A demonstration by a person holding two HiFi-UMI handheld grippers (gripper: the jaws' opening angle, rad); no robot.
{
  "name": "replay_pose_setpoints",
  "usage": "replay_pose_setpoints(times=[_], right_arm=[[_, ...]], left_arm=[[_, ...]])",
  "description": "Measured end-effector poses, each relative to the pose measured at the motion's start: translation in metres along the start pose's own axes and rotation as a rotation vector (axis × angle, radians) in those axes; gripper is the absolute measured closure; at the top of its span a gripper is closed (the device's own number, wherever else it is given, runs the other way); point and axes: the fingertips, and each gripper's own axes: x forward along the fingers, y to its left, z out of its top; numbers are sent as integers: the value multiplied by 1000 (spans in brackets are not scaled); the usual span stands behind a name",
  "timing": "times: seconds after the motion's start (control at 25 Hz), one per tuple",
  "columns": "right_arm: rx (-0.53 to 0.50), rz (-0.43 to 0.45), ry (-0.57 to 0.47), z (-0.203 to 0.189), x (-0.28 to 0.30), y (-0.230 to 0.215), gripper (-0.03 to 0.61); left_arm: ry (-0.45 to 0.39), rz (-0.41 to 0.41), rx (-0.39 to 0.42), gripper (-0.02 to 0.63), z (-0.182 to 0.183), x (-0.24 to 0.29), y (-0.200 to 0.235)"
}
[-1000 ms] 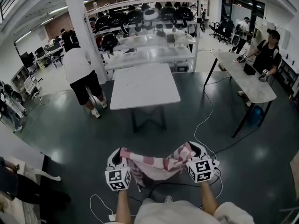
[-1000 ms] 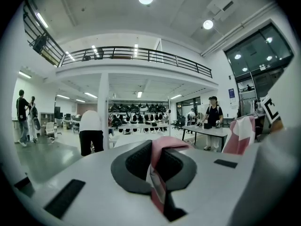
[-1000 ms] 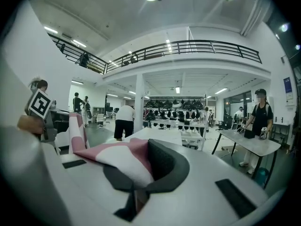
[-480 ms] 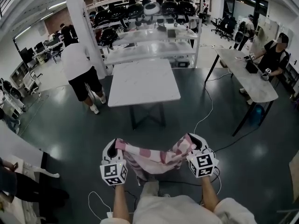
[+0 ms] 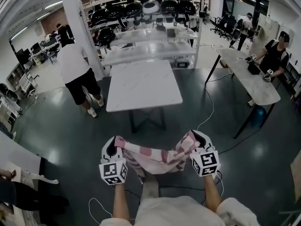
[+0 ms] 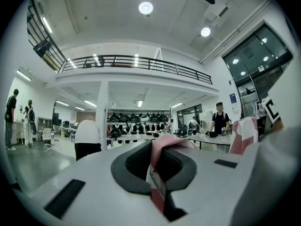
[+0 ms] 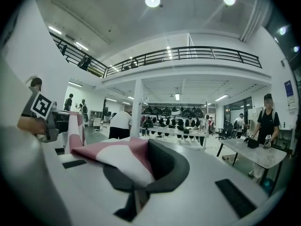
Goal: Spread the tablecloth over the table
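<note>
Tablecloth (image 5: 155, 157) pinched between left gripper (image 5: 112, 150) and right gripper (image 5: 200, 144)

Bright, even indoor light from round ceiling lamps (image 6: 146, 7) and strip lights (image 6: 23, 75) — no hard shadows, just a soft sheen on the dark floor (image 5: 51, 149). There's strong fisheye bending at every edge, with black corners on both gripper views. The tablecloth (image 6: 162, 147) right at the lens looks soft — the background stays fairly sharp.

Operator from above: white short-sleeved top (image 5: 176, 212); left gripper (image 5: 113, 144) and right gripper (image 5: 197, 138), both with smooth white shells, dark grey padded fingers (image 6: 130, 168) and black rectangular insets, each carrying a cube (image 5: 113, 172) of black-and-white square markers (one per gripper).
</note>
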Motion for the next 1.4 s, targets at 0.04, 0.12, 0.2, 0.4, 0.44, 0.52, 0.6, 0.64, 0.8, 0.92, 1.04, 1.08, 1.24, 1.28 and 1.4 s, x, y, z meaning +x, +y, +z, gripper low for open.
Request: replay_pose_setpoints(times=[0.04,0.12,0.2,0.4,0.44,0.52,0.6,0.64,0.8,0.92,1.04,1.08,1.24,1.28,1.4], right_arm=[[-4,-3,-1,1,10,-2,565],[-8,-16,-3,4,33,-7,565],[-9,-30,-2,8,57,-11,565],[-8,-52,10,15,124,-11,565],[-9,-55,12,18,137,-11,565],[-9,-60,14,23,162,-10,565],[-12,-66,16,28,188,-9,565],[-14,-68,16,30,201,-8,565],[-21,-78,19,37,248,-5,565],[-26,-88,18,41,277,-2,565],[-40,-86,11,44,303,3,565],[-51,-83,10,46,311,5,565],[-82,-71,3,56,334,6,565],[-82,-72,1,57,338,4,565],[-71,-75,0,54,347,-3,565]], left_arm=[[-4,-3,-2,588,0,11,5],[-13,-13,-7,588,1,34,15],[-18,-21,-12,588,2,59,29],[-11,-32,-27,588,-1,118,70],[-10,-34,-31,588,0,129,79],[-12,-39,-35,588,3,152,94],[-16,-48,-35,588,6,175,109],[-18,-52,-36,588,7,187,116],[-27,-66,-35,588,11,229,145],[-35,-79,-37,588,13,254,163],[-43,-95,-30,588,13,277,177],[-45,-100,-28,588,14,284,181],[-56,-110,-28,588,20,307,188],[-58,-113,-27,588,21,311,188],[-59,-118,-22,588,20,323,188]])
